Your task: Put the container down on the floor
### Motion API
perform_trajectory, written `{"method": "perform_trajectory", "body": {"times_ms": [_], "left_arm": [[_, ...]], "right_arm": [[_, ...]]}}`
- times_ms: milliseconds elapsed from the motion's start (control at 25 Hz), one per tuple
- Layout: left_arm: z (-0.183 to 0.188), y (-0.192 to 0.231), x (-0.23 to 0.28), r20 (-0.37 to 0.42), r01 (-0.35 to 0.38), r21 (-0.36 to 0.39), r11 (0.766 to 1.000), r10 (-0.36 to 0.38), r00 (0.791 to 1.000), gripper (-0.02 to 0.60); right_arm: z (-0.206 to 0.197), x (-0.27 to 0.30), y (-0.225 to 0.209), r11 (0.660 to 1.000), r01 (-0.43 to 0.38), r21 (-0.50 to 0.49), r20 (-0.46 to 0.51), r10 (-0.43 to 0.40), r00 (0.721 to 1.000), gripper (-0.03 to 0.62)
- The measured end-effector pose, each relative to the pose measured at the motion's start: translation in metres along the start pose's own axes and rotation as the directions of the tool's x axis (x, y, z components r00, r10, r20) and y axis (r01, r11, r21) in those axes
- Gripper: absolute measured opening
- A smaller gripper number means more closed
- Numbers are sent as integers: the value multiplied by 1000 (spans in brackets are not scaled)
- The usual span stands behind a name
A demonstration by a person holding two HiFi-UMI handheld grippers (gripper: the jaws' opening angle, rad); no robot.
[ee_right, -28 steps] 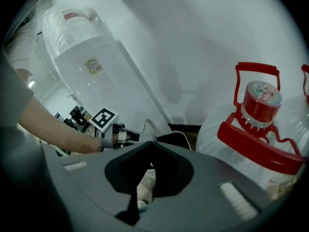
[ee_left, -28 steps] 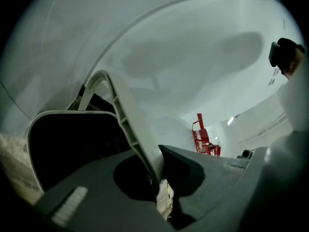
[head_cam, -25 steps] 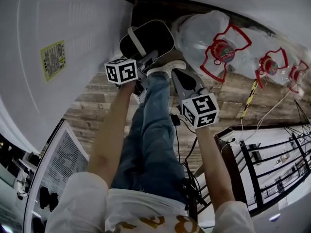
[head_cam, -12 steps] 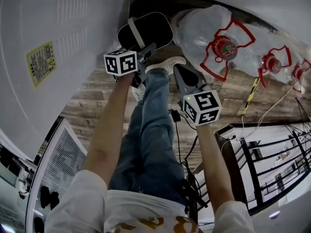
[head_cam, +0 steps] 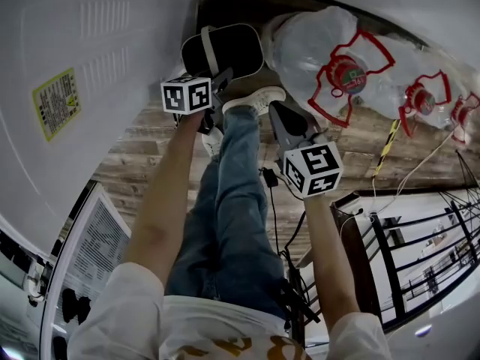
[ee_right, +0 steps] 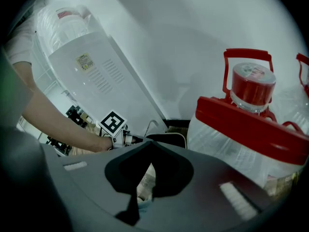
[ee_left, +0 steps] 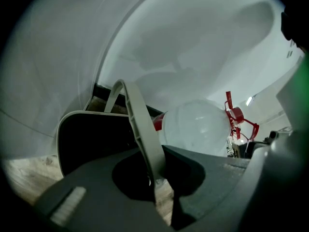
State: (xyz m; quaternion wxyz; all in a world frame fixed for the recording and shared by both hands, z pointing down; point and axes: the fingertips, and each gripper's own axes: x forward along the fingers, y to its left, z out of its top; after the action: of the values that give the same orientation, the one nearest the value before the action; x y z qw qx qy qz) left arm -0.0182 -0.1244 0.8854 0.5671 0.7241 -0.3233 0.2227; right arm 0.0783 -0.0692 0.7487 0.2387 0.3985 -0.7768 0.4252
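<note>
A black container with a white rim and a grey bail handle hangs low over the wood floor, in the corner by the wall. My left gripper is shut on that handle. In the left gripper view the grey handle runs down between the jaws, with the container just behind it. I cannot tell whether its base touches the floor. My right gripper is to the right of the person's leg, shut with nothing in it; in its own view the right gripper points toward the container.
A tall white appliance stands at the left. Large clear water jugs with red caps and handles lie at the right, one close to my right gripper. The person's shoe, cables and a black rack are nearby.
My left gripper and the container have shifted slightly toward the wall corner. My right gripper has barely moved.
</note>
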Motion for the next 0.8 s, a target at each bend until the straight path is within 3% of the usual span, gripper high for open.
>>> {"method": "perform_trajectory", "body": {"times_ms": [240,400,720,800], "left_arm": [[-10,6,-1,-28,-20,11,1000,20,999,26],[-26,12,-4,-90,-53,14,999,54,995,28],[-65,33,-11,-217,-183,49,982,189,958,31],[-63,36,-13,-215,-192,52,980,199,956,87]], "right_arm": [[-3,3,0,1000,-1,-2,-4,1,1000,29],[-6,3,6,1000,-8,-2,-10,8,1000,29],[-6,2,8,1000,-14,-14,-16,14,1000,29],[-4,1,6,1000,-11,-18,-14,11,1000,30]]}}
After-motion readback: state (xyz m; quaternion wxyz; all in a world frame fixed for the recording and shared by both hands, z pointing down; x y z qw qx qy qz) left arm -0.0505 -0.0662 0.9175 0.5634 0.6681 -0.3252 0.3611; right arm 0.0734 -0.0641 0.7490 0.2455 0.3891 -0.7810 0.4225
